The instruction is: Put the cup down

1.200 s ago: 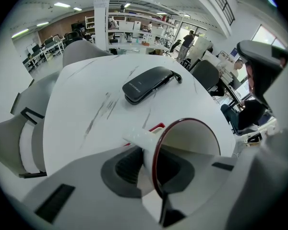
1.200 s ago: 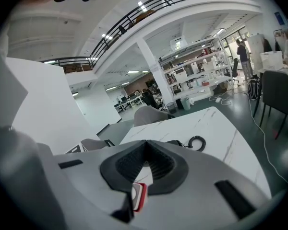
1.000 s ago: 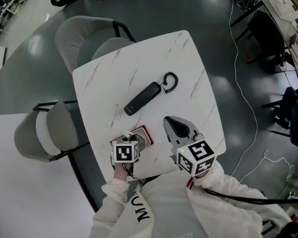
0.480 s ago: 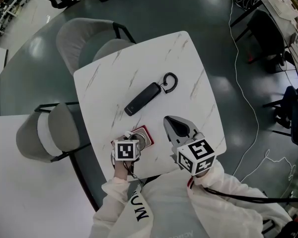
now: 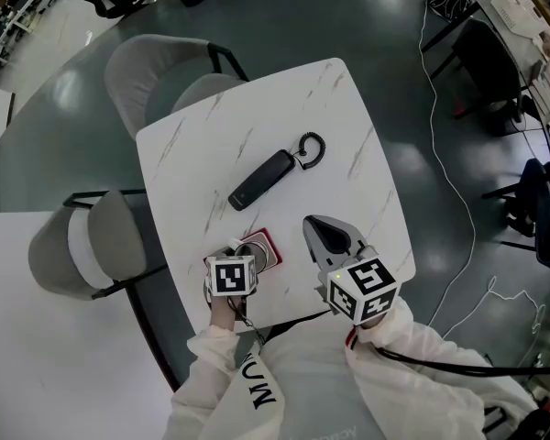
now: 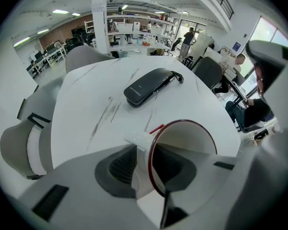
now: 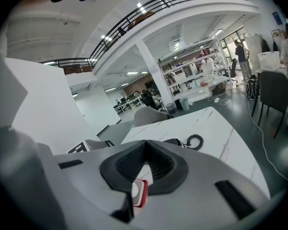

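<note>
A white cup [image 5: 255, 255] with a dark red rim stands on a red coaster [image 5: 269, 240] near the table's front edge. My left gripper [image 5: 247, 249] points steeply down over it. In the left gripper view one jaw is outside the cup [image 6: 187, 138] and the other inside, with the cup's wall between them. These jaws have just been opening, and the pads no longer seem to press on the wall. My right gripper [image 5: 310, 224] hovers to the right of the cup, shut and empty. Its view shows the coaster [image 7: 140, 193] below its closed jaws [image 7: 145, 150].
A black phone handset [image 5: 261, 180] with a coiled cord lies mid-table on the white marble table [image 5: 348, 136]. Two grey chairs [image 5: 156, 71] [image 5: 92, 241] stand at the table's far left and left sides. Cables trail over the floor on the right.
The left gripper's jaws have spread a little apart around the cup's wall. Neither hand has shifted, and the cup stays on the coaster.
</note>
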